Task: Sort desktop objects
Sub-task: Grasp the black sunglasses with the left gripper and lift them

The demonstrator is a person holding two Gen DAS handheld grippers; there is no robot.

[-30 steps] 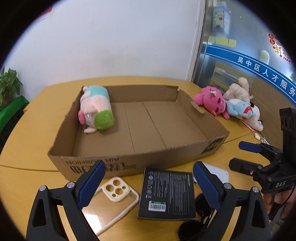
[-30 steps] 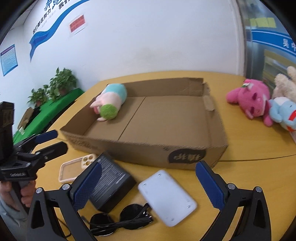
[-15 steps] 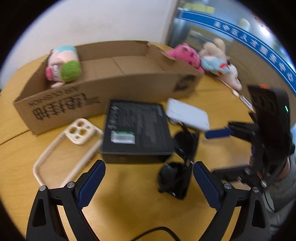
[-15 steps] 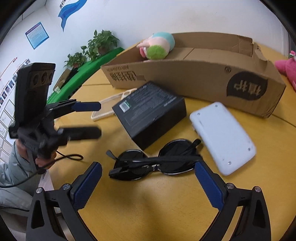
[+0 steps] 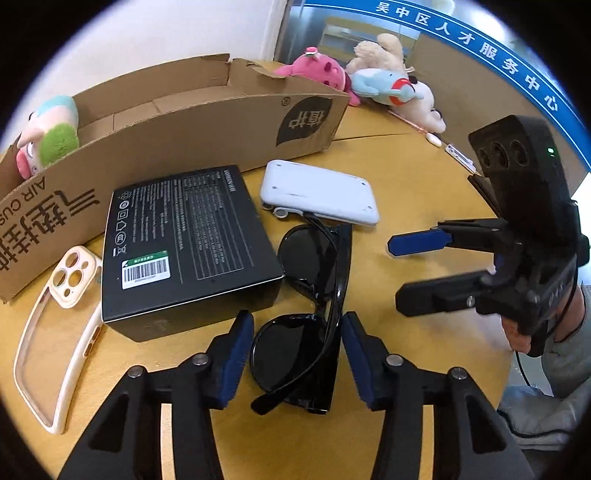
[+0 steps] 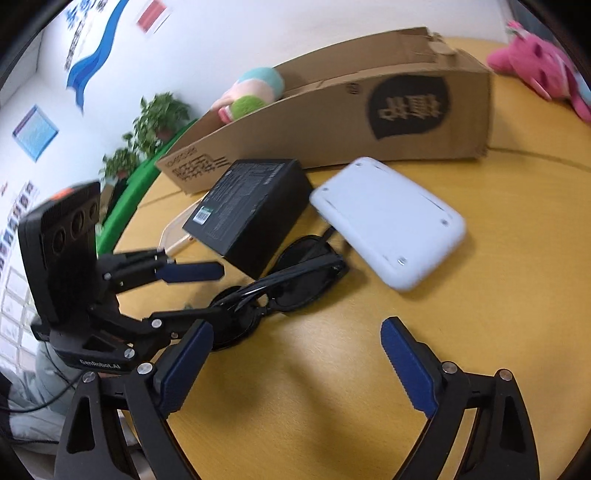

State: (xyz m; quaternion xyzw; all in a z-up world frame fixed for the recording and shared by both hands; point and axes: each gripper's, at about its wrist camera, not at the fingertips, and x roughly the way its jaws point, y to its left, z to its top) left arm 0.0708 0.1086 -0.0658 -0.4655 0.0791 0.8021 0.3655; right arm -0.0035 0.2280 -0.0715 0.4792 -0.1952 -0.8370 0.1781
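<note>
Left wrist view: left gripper [image 5: 297, 349] spread, straddling the near lens of the folded sunglasses [image 5: 308, 310] by the table's [image 5: 417, 192] near edge, lined up to pinch, no contact visible; right wrist view: right gripper [image 6: 295, 363] spread and empty, sunglasses [image 6: 284, 288] just ahead-left.

A round table [image 5: 406, 192] with a yellow wood top carries everything, a thin seam running across it. Behind it rises a plain white wall [image 5: 166, 33]. On the right, a blue band [image 5: 480, 48] with white Chinese characters curves over a glazed partition. On the other side stand two potted plants [image 6: 159, 114] on a green ledge [image 6: 125, 206], below a blue wave decal [image 6: 92, 62], a red notice [image 6: 149, 16] (blurred, unreadable) and a pale blue poster [image 6: 35, 133].
</note>
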